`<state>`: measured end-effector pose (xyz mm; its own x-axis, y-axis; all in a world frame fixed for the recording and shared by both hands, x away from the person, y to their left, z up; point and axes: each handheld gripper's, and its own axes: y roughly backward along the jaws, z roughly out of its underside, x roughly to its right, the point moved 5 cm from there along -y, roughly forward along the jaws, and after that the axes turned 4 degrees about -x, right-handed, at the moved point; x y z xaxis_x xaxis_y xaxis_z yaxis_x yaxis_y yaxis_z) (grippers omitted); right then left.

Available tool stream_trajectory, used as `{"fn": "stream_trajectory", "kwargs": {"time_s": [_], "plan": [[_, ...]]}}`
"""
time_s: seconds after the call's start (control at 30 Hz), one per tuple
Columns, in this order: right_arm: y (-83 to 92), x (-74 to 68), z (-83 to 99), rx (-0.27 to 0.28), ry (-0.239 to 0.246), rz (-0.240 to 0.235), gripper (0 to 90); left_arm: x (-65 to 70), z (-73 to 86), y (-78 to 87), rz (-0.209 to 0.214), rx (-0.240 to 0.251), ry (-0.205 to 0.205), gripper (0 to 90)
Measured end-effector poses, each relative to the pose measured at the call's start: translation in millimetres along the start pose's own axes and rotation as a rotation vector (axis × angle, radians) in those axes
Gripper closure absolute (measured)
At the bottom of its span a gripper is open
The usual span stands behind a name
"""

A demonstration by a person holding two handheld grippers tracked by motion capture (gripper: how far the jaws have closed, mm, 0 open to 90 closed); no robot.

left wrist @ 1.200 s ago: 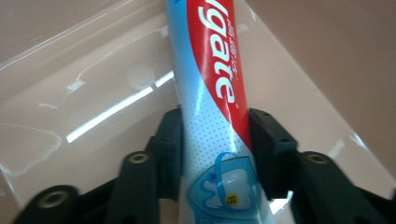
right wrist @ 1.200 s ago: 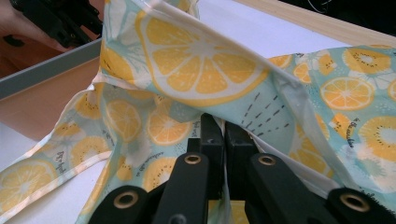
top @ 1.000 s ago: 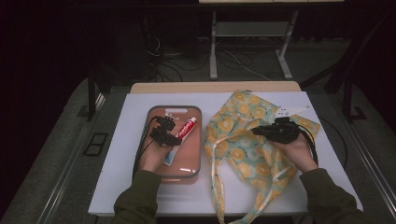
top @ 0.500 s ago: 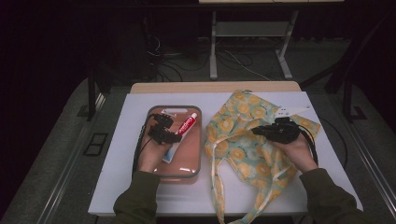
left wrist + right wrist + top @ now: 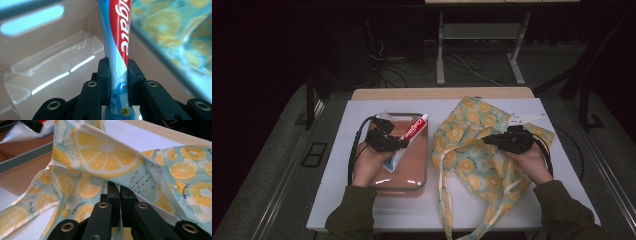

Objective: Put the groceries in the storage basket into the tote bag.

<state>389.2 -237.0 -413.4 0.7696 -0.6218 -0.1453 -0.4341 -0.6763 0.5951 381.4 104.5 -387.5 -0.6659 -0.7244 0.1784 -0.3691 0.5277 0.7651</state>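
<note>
The left gripper (image 5: 404,142) is squeezing a toothpaste tube (image 5: 119,62) near its flat end, with one jaw pressing on each side. The tube is lying inside a shiny brown tray (image 5: 412,175), and its white cap end is pointing away from the gripper, up near the tray's far edge. There is bare tray floor beside and beneath the gripper, and the tray's wall is rising behind that. On the gripper's other side, the tray's edge is running close by, and a fruit-print bag (image 5: 472,150) is lying just past it.

The left hand (image 5: 371,167) is reaching in over the tray's near edge, with the sleeve resting low on the white desk (image 5: 337,165).

The right gripper (image 5: 489,140) is pinching a fold of the bag's cloth between its closed jaws. The cloth is bunching up and standing over the gripper like a little tent. The right hand (image 5: 532,162) is lying on top of the bag. Open desk is showing beyond the bag's edge, on the far side of the gripper.
</note>
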Motion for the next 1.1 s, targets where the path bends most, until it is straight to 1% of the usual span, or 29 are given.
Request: {"fn": "stream_trajectory", "kwargs": {"time_s": [0.1,0.2,0.33,0.47,0.63,0.67,0.77,0.83,0.93,0.97,1.0,1.03,1.1], "plan": [[0.0,0.0,0.0,0.000,0.001,0.001,87.9,11.1,-5.5,7.2,0.020,0.021,-0.028,75.9],[-0.2,0.4,0.1,-0.001,0.001,0.001,87.9,23.5,-10.4,10.8,0.046,0.036,-0.056,76.0],[0.2,0.7,0.1,-0.001,-0.002,0.002,87.9,44.2,-17.8,10.1,0.113,0.058,-0.091,75.9],[0.9,2.0,0.2,0.002,-0.004,0.005,87.9,68.9,-24.5,2.2,0.167,0.056,-0.128,76.0],[2.3,2.6,-0.4,0.007,-0.007,0.007,88.0,101.8,-27.9,-15.9,0.205,0.021,-0.171,76.0],[2.9,3.0,-0.3,0.008,-0.007,0.007,88.0,108.5,-27.7,-20.6,0.205,0.010,-0.191,76.0],[5.2,4.8,-0.6,0.014,-0.011,0.012,88.0,126.0,-25.4,-36.6,0.209,-0.037,-0.221,76.0],[7.4,6.2,-1.0,0.022,-0.015,0.013,88.0,134.1,-24.0,-46.8,0.203,-0.059,-0.231,76.0],[10.2,8.1,-1.2,0.030,-0.021,0.016,88.0,144.5,-23.8,-56.7,0.186,-0.088,-0.253,76.0],[10.8,8.4,-1.4,0.032,-0.021,0.017,88.0,147.3,-23.7,-59.4,0.190,-0.093,-0.255,76.0],[11.4,8.4,-1.6,0.034,-0.023,0.017,88.0,150.6,-23.5,-63.1,0.198,-0.092,-0.244,76.0],[11.8,8.5,-1.9,0.035,-0.022,0.018,88.0,153.4,-23.1,-66.9,0.196,-0.099,-0.249,76.1],[12.4,8.6,-2.4,0.037,-0.021,0.018,88.0,159.7,-21.7,-76.3,0.180,-0.122,-0.254,76.1]]}}
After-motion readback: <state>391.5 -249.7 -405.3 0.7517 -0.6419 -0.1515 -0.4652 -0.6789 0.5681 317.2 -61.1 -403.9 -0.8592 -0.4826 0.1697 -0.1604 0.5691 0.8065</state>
